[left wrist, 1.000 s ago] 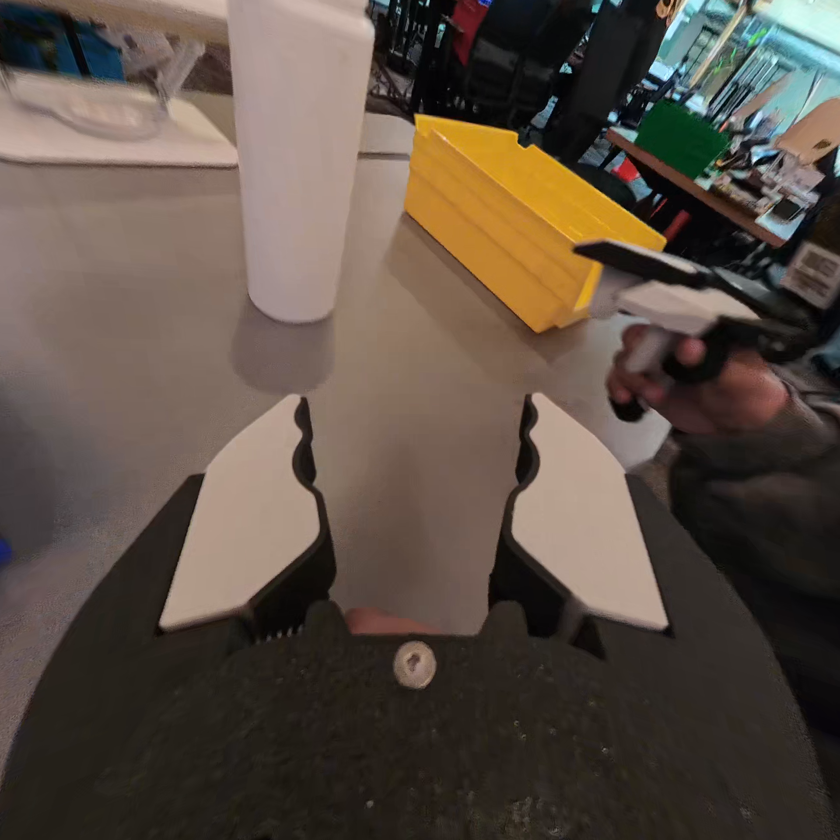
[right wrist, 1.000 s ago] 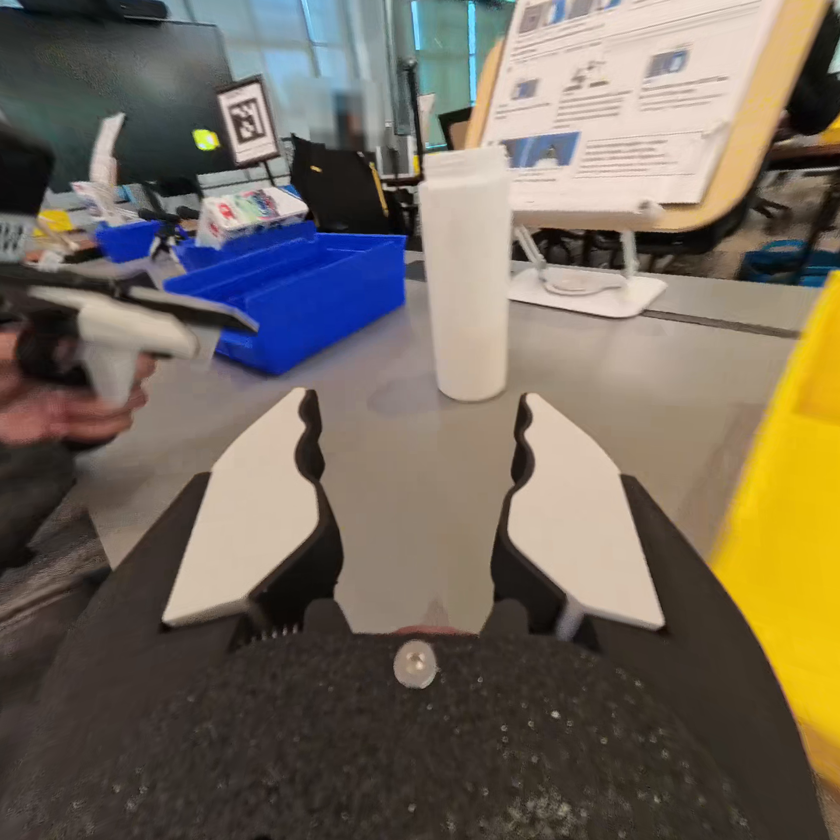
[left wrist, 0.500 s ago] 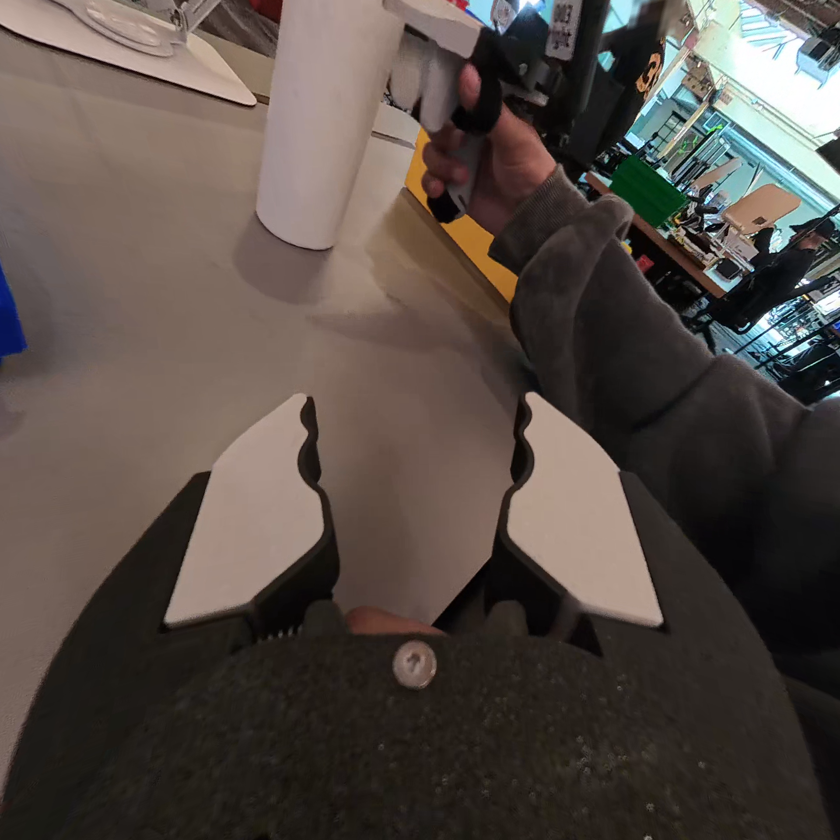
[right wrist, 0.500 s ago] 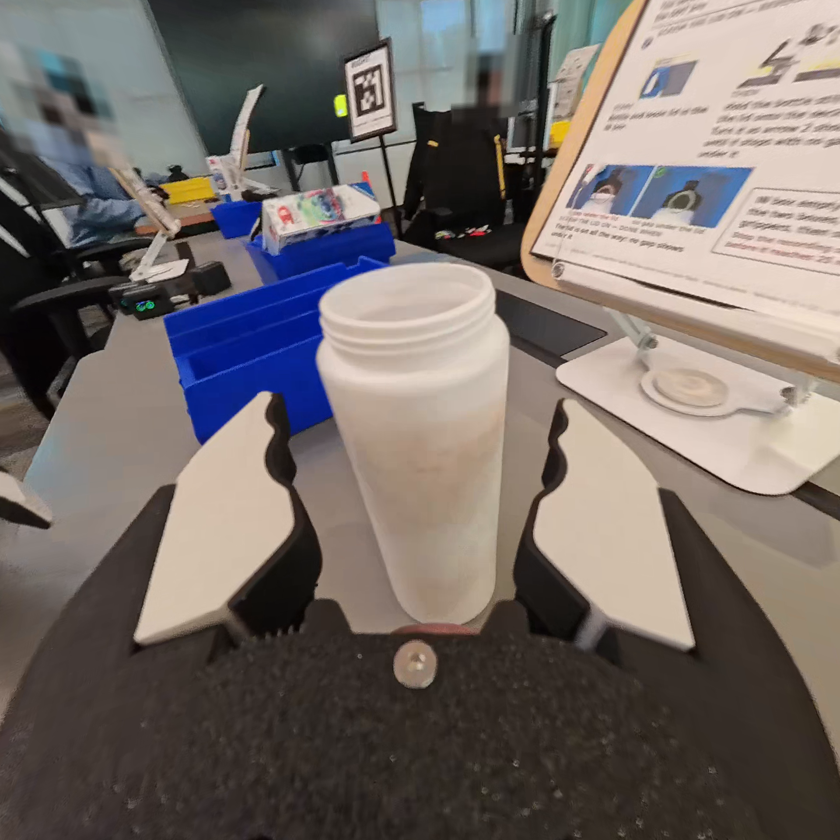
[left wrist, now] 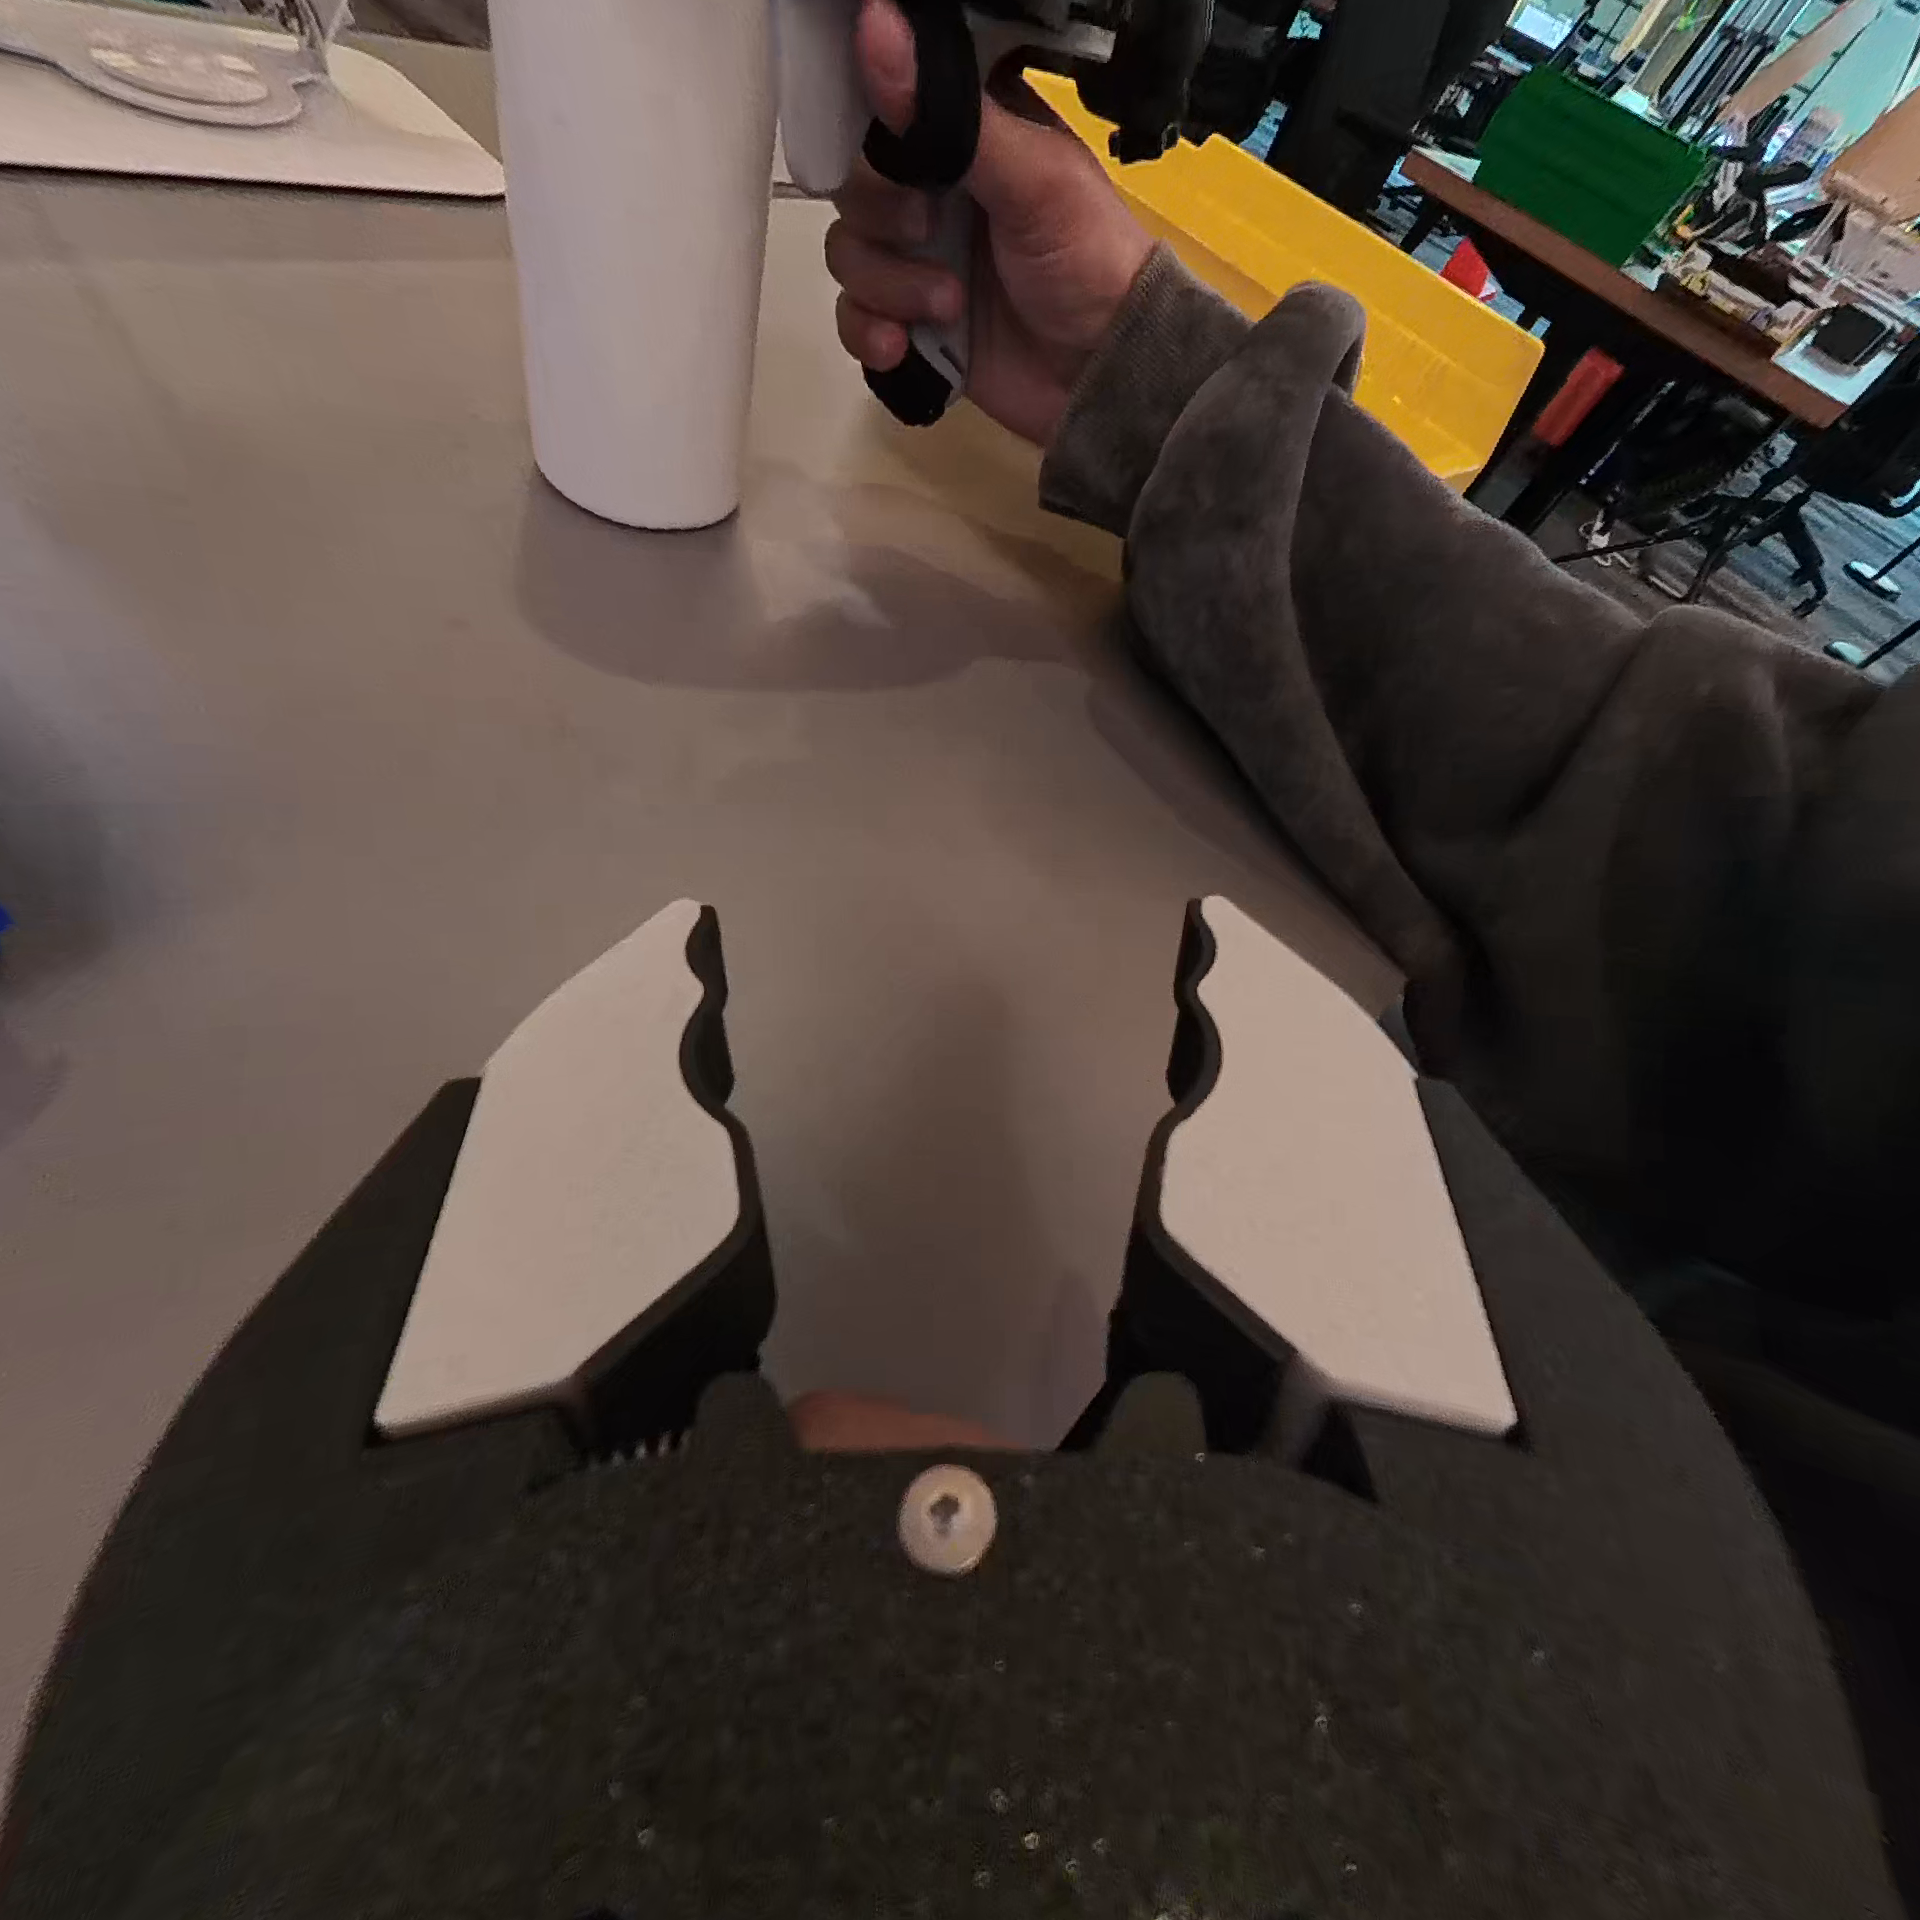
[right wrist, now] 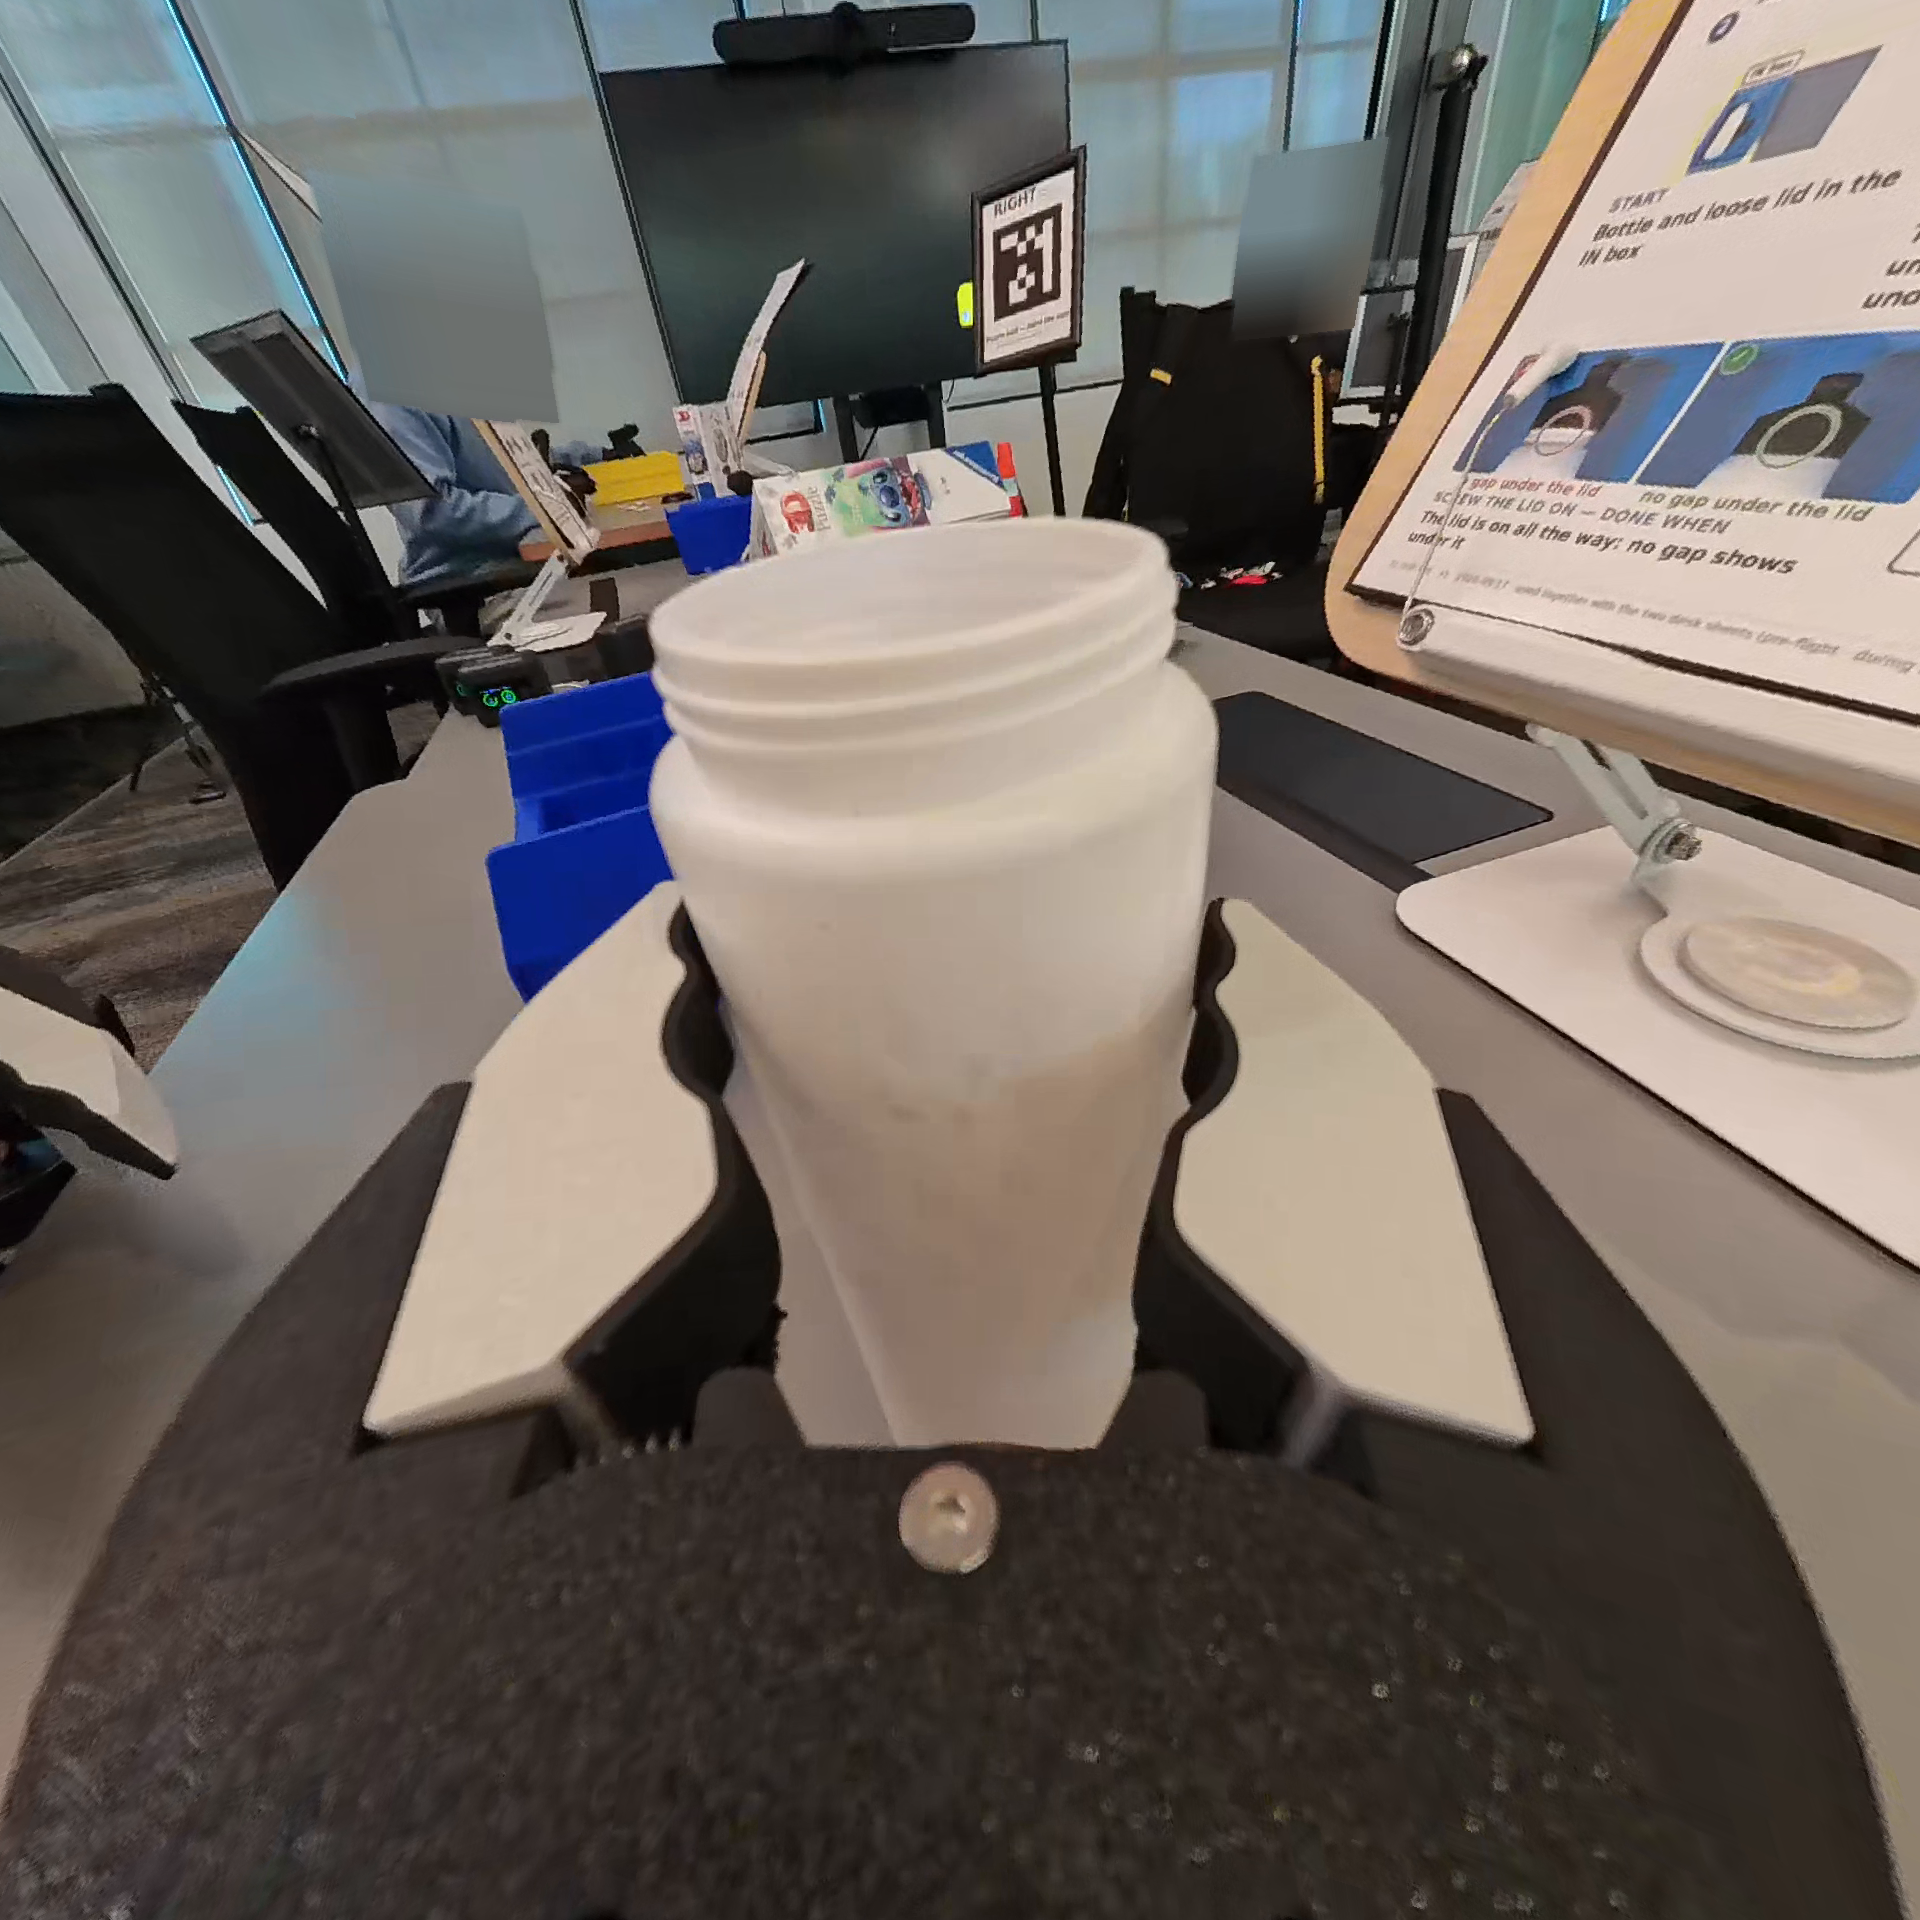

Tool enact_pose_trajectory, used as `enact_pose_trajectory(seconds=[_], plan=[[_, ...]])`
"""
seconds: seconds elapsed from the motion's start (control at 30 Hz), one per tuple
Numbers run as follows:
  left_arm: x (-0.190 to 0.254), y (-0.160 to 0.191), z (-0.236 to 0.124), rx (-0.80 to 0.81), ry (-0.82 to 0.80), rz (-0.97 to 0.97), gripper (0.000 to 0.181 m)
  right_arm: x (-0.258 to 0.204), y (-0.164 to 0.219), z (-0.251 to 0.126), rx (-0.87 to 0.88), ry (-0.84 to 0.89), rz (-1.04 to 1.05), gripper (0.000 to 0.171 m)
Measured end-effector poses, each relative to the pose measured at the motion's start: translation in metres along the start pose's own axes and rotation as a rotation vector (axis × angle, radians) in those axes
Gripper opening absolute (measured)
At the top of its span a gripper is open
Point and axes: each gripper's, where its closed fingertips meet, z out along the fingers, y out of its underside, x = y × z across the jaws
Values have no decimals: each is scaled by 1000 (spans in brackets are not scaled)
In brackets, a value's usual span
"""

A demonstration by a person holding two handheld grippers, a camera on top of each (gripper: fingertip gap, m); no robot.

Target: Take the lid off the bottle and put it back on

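Bottle [right wrist: 940, 997] upright on grey table [left wrist: 312, 727], mouth open, no lid in view. Right gripper [right wrist: 948, 1049] pinching bottle mid-body, pads touching both sides. Left gripper [left wrist: 948, 997] wide, empty; bottle at its 11 o'clock. Judgement: plastic, light, smooth, slippery; mid-body grip sensible.

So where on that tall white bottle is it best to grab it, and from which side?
Probably around the straight round body of the white bottle, below the shoulder, coming in level from the side. It stands upright on the grey table, and its smooth wall fits the notched fingers. The right gripper already straddles it there, leaving the open threaded neck free for a lid.
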Motion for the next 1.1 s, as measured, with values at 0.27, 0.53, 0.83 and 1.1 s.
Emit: enact_pose_trajectory(seconds=[0.27,0.53,0.83,1.1], plan=[[-42,-39,-32,-20,-60,88,81,-3,-1,2,59,-8,6,87],[-188,-62,-56,-515,-334,-75,82,-3,-2,3,71,-10,7,87],[-242,-31,-15,-825,-496,-239,82,-3,-2,1,77,-8,10,87],[-253,-12,-6,-967,-463,-182,71,-3,-2,2,77,-5,11,87]])
